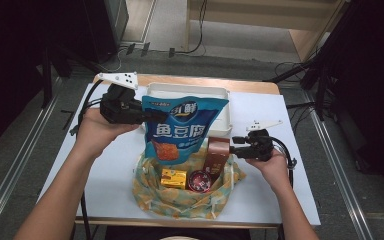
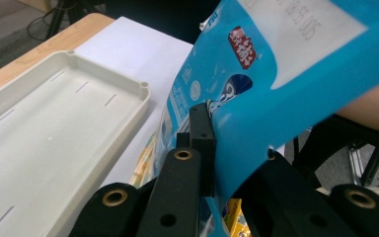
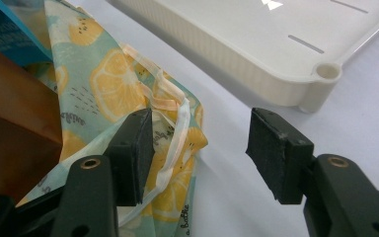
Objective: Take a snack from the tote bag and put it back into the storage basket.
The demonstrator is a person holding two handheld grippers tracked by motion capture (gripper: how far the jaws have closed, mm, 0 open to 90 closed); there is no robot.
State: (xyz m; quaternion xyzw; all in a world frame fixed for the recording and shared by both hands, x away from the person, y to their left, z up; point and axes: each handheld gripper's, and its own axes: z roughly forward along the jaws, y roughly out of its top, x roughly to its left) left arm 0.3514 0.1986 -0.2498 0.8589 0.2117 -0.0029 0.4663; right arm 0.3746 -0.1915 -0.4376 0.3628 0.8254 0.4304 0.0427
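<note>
The blue pouch [image 1: 182, 127] hangs upright above the lemon-print bag [image 1: 185, 192], long axis vertical, printed face toward the person, top edge level. The left gripper [image 1: 152, 116] reaches in sideways from the left, forearm raised, jaws clamped on the pouch's upper left edge. The right gripper [image 1: 236, 142] points left at the bag's right rim, jaws parted, holding nothing. A white tray [image 1: 220, 97] lies behind.

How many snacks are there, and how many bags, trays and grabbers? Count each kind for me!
Snack packs: 4, namely the blue pouch, the brown packet, the yellow box and the round red tin
Cloth bags: 1, the lemon-print bag
Trays: 1, the white tray
Grippers: 2, left gripper and right gripper
Total: 8
</note>
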